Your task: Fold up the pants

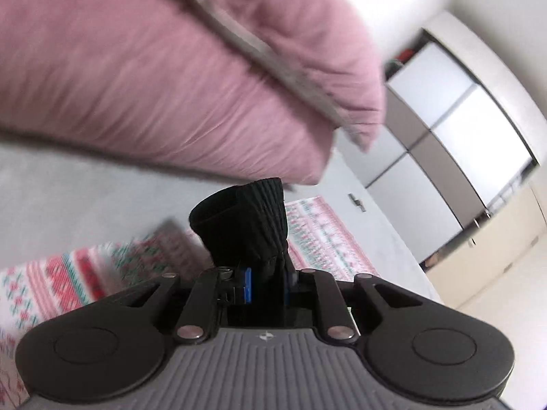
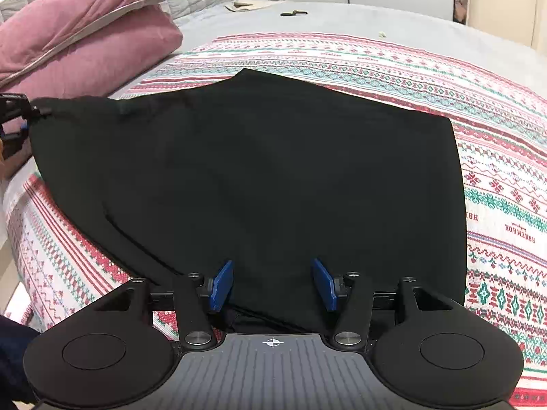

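Note:
Black pants point(image 2: 256, 171) lie spread on a patterned blanket point(image 2: 495, 177) on the bed. At the far left of the right wrist view, my left gripper point(image 2: 32, 111) pinches a corner of the pants and lifts it off the blanket. In the left wrist view that gripper point(image 1: 268, 282) is shut on a bunched, ribbed black hem point(image 1: 249, 218) that stands up between its blue pads. My right gripper point(image 2: 272, 283) hovers over the near edge of the pants. Its blue pads point(image 2: 222, 285) stand well apart and the fabric lies flat beneath them.
Two pink pillows point(image 2: 85, 34) are stacked at the head of the bed, left of the pants. Grey sheet point(image 2: 342, 17) lies beyond the blanket with a small dark object point(image 2: 294, 13) on it. White wardrobe doors point(image 1: 471, 116) and cream cabinets stand past the bed.

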